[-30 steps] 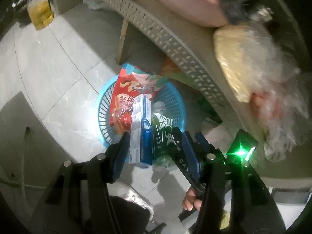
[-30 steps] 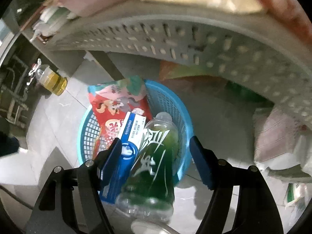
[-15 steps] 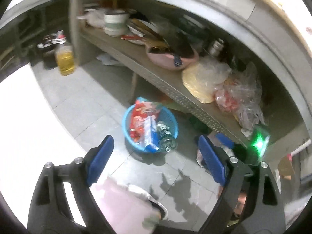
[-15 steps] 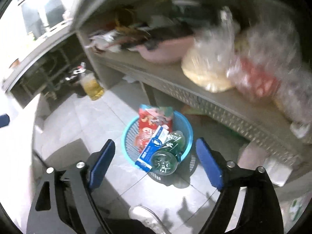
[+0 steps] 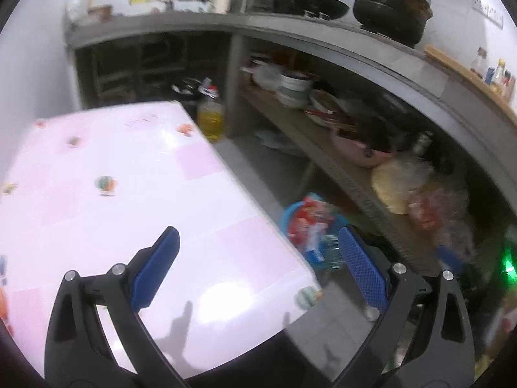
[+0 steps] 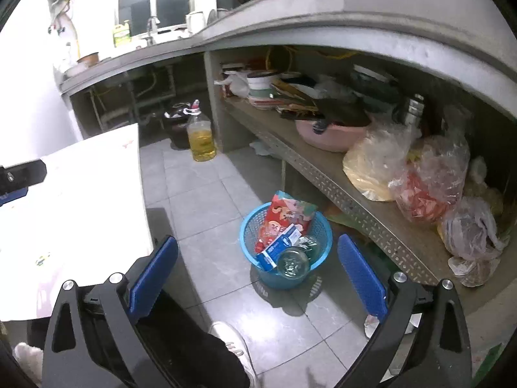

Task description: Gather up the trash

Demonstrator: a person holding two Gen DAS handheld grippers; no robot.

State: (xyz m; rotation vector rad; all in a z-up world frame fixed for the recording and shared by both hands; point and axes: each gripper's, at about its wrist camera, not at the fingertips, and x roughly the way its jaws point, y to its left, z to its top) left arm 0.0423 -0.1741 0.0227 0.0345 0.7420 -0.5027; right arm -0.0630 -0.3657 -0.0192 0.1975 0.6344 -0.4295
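A blue plastic basket (image 6: 250,226) stands on the tiled floor beside the low shelf. In it lie a red snack bag (image 6: 284,218), a blue and white box (image 6: 278,247) and a clear bottle (image 6: 294,262). My right gripper (image 6: 257,271) hangs high above the floor, its jaws still opening with nothing between them. My left gripper (image 5: 257,266) is over the corner of the pink-clothed table (image 5: 129,200), its jaws also opening and empty. In the left wrist view the basket (image 5: 287,215) shows past the table's edge, the red bag (image 5: 307,213) sticking out.
A perforated shelf (image 6: 339,184) holds plastic bags (image 6: 429,174), a pink basin (image 6: 329,135) and dishes. An oil bottle (image 6: 201,137) stands on the floor by a dark bin (image 6: 176,123). A person's white shoe (image 6: 237,349) is near the bottom. Pots (image 5: 391,3) sit on the counter above.
Both grippers have let go of the box and the bottle, which now lie in the basket. Both have opened wide and risen away from it; the left now looks over the table.
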